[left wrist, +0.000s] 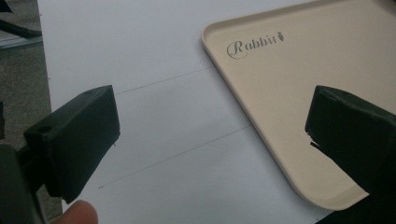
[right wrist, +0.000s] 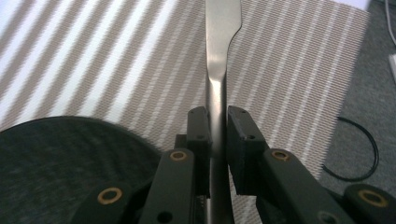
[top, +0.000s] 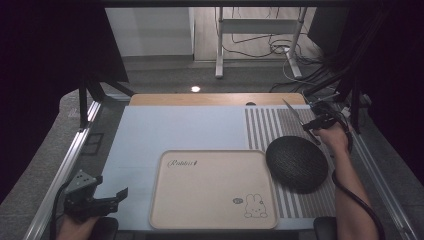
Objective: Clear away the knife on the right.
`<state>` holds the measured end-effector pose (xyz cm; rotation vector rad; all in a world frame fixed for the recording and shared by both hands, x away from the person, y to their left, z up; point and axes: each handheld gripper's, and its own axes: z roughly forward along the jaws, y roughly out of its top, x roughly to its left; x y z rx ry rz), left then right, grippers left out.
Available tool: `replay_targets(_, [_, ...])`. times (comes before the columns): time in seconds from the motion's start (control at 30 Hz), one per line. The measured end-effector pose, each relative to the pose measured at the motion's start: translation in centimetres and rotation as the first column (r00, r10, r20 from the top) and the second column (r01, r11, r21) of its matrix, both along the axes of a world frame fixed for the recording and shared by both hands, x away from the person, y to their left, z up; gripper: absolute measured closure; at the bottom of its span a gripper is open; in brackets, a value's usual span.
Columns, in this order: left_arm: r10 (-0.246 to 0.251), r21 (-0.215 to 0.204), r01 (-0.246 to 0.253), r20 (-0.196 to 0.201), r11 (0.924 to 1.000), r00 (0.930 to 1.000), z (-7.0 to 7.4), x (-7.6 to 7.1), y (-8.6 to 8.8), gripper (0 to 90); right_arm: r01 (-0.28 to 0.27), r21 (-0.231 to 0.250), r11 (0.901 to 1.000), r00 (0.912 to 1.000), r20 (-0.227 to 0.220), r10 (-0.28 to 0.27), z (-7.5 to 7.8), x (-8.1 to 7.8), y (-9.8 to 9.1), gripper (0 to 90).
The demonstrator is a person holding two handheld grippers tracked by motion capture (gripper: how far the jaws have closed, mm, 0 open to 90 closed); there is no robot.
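Observation:
My right gripper (top: 306, 123) is at the far right of the table, lifted over the striped placemat (top: 265, 125), and is shut on a silver table knife (top: 291, 109). In the right gripper view the pads (right wrist: 198, 128) pinch the knife (right wrist: 219, 42) by its handle, and the blade points away over the placemat (right wrist: 116, 56). My left gripper (top: 120, 194) rests at the near left corner, open, with nothing between its jaws. In the left gripper view it (left wrist: 210, 135) looks across the pale blue mat toward the corner of the beige tray (left wrist: 299, 70).
The beige tray (top: 210, 220), printed with a rabbit and lettering, lies at the near centre. A dark round woven mat (top: 296, 163) sits on the striped placemat beside the tray and just below the right gripper. Table rails run along both sides.

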<state>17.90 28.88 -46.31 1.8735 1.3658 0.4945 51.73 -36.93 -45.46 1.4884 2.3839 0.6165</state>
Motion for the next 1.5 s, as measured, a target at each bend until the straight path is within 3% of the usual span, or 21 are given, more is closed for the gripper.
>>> replay_targets(0.3, [-0.002, 0.002, 0.002, 0.001, 1.0, 1.0, 0.0, 0.0, 0.0, 3.1, -0.069, 0.001, 0.9976, 0.9976, -0.003, 0.069, -0.1, -2.6, 2.6, 80.2])
replay_targets(0.53, [-0.005, 0.008, 0.005, 0.003, 1.0, 1.0, 0.0, 0.0, -0.1, 3.1, -0.157, -0.004, 0.9876, 0.9876, -0.003, 0.157, -0.3, -4.8, 5.5, 80.2])
replay_targets(0.83, [-0.005, 0.013, 0.005, 0.003, 0.9999, 1.0, 0.0, 0.0, -0.1, 3.0, -0.257, -0.004, 0.9663, 0.9663, -0.009, 0.257, -0.3, -8.3, 9.2, 80.2])
replay_targets(1.37, [-0.004, 0.011, 0.004, 0.0, 0.9999, 1.0, 0.0, 0.1, -0.1, 3.2, -0.404, 0.016, 0.9145, 0.9137, -0.04, 0.405, -0.8, -14.6, 13.6, 80.2])
replay_targets(1.5, [-0.002, 0.009, 0.003, -0.002, 1.0, 1.0, 0.0, 0.1, -0.1, 3.2, -0.411, 0.032, 0.911, 0.9099, -0.046, 0.412, -0.8, -16.0, 14.3, 80.2])
